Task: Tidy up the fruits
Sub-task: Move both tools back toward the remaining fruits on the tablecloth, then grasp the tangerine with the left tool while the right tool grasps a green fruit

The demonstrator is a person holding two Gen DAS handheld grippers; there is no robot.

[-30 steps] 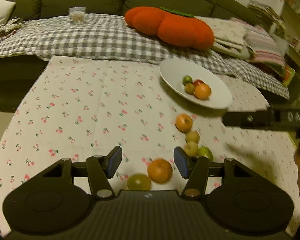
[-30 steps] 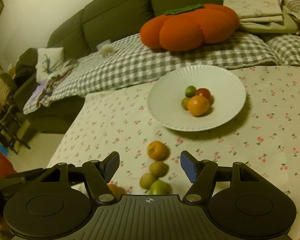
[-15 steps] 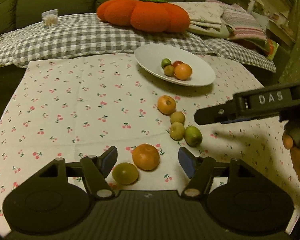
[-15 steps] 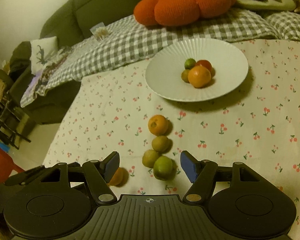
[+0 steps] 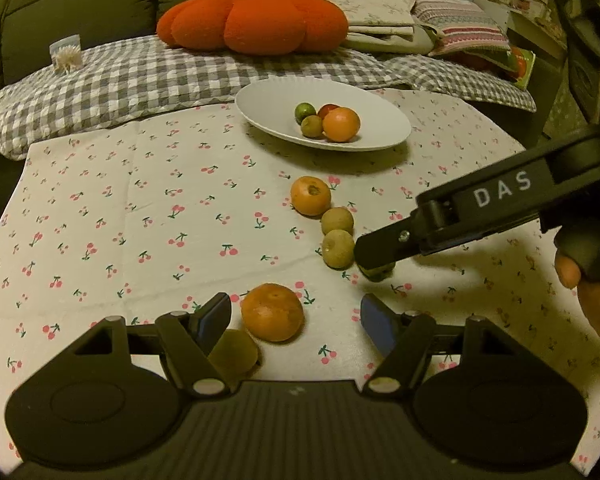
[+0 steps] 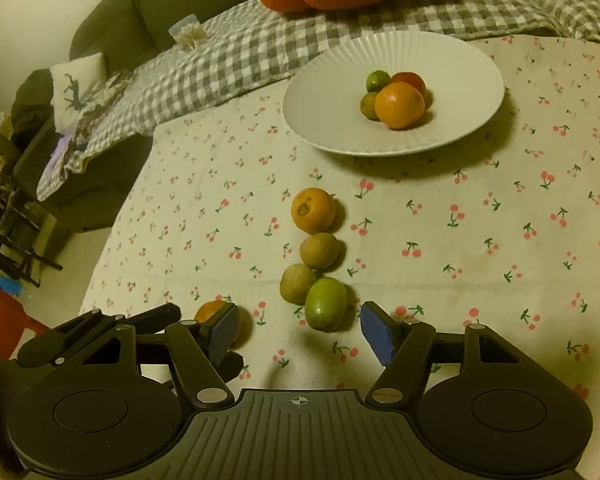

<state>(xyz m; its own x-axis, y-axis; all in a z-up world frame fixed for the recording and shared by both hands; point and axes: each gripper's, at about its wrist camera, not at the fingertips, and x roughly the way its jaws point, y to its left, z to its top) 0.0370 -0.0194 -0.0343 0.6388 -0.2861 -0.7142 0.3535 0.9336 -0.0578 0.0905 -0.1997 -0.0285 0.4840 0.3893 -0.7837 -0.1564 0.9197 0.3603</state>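
A white plate [image 5: 268, 100] [image 6: 340, 60] holds an orange, a green fruit, a red one and a brownish one. On the cherry-print cloth lie an orange [image 6: 313, 210], two brown fruits [image 6: 320, 251] and a green fruit [image 6: 326, 308] in a row. My right gripper [image 6: 299, 330] is open, low over the cloth, with the green fruit just ahead between its fingers, untouched. My left gripper [image 5: 295, 314] has its jaws opening around another orange [image 5: 272, 312] without pressing it. A yellow-green fruit [image 5: 234, 354] lies by its left finger.
A pumpkin-shaped orange cushion [image 5: 252, 20] and a checked blanket [image 5: 120, 76] lie on the sofa behind the table. Folded cloths [image 5: 456, 26] sit at the back right. The table's left edge drops to the floor, where a dark rack [image 6: 4, 232] stands.
Both grippers have sunk closer to the cloth. The left jaws have widened, with the orange now between them. The right gripper has come down over the green fruit at the row's near end.
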